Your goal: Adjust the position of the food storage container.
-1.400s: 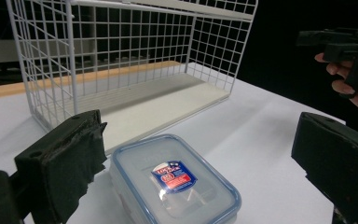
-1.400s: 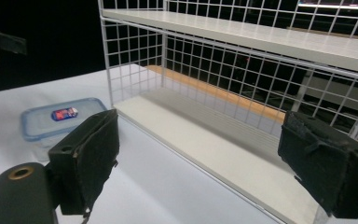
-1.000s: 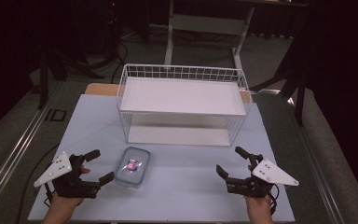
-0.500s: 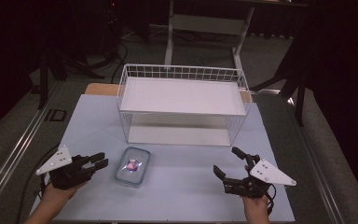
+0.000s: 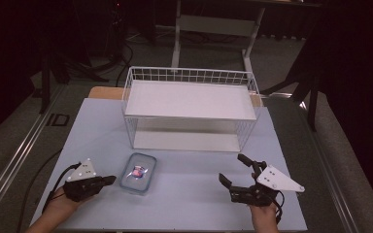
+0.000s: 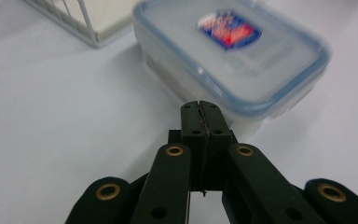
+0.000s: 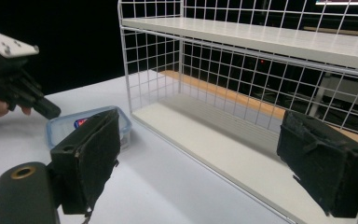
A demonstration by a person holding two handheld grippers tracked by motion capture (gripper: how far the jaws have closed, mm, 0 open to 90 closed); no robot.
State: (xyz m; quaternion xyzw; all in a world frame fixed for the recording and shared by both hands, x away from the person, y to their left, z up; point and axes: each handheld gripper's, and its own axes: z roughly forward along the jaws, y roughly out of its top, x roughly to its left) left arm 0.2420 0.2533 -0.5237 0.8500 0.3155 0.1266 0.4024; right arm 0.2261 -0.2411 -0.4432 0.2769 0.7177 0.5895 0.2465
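Clear plastic box (image 5: 138, 173) with a blue-edged lid is sitting on the pale table (image 5: 189, 204), in front of the white wire rack (image 5: 189, 109). My left gripper (image 5: 108, 180) is pointing at it from just beside its near edge, jaws having just been closing and now pressed together on nothing. My right gripper (image 5: 233, 170) is hovering well apart, jaws gaping wide, gripping nothing.

The container (image 6: 233, 51) before my tool (image 6: 200, 109) is glossy clear plastic; my tool is matt black plastic, the rack (image 5: 189, 109) white-coated wire, the surface (image 5: 184, 194) smooth and matt.
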